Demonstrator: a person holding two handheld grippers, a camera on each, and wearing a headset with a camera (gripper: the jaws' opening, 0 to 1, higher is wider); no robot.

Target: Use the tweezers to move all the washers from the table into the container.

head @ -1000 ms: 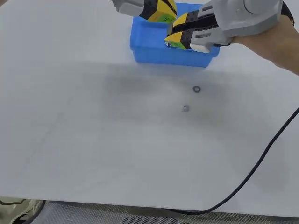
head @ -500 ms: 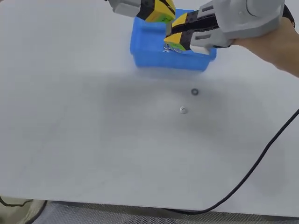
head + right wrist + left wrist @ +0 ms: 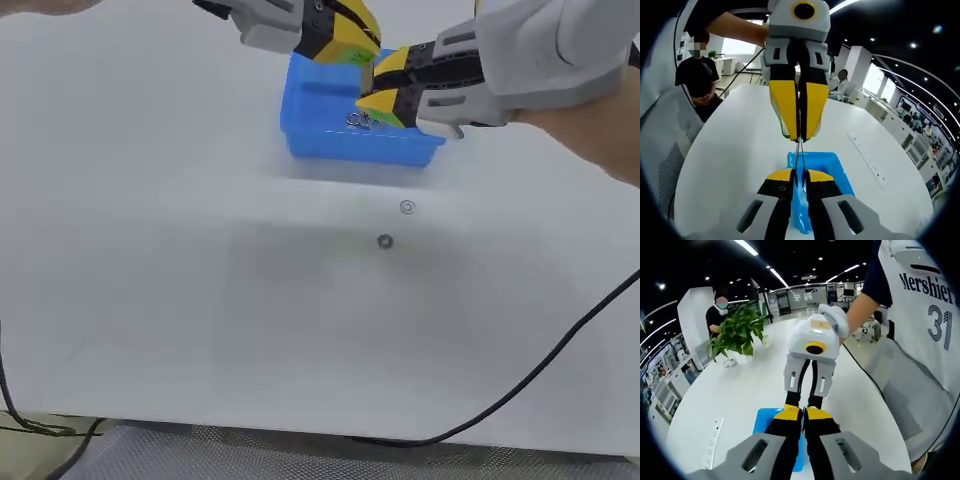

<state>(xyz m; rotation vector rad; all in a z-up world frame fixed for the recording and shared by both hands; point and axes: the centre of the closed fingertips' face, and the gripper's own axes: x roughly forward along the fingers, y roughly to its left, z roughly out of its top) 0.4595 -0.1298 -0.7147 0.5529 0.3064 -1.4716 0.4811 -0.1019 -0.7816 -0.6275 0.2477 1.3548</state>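
Right gripper (image 3: 385, 100) risen over container (image 3: 340, 148); two washers (image 3: 407, 207) on table (image 3: 200, 300).

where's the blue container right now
In the head view the blue container sits at the top centre of the white table, with two loose washers lying on the table just in front of it.

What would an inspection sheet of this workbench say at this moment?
Surface: white table, no stains seen.
Job's things: blue container holding several washers; two washers lie on the table in front of it; tweezers above the container.
Clutter: nothing seen.
Grippers: left gripper and right gripper face each other over the container, both shut on the tweezers.
Cables: black cable crosses the table's right corner.
Surroundings: potted plant, seated person, open office.
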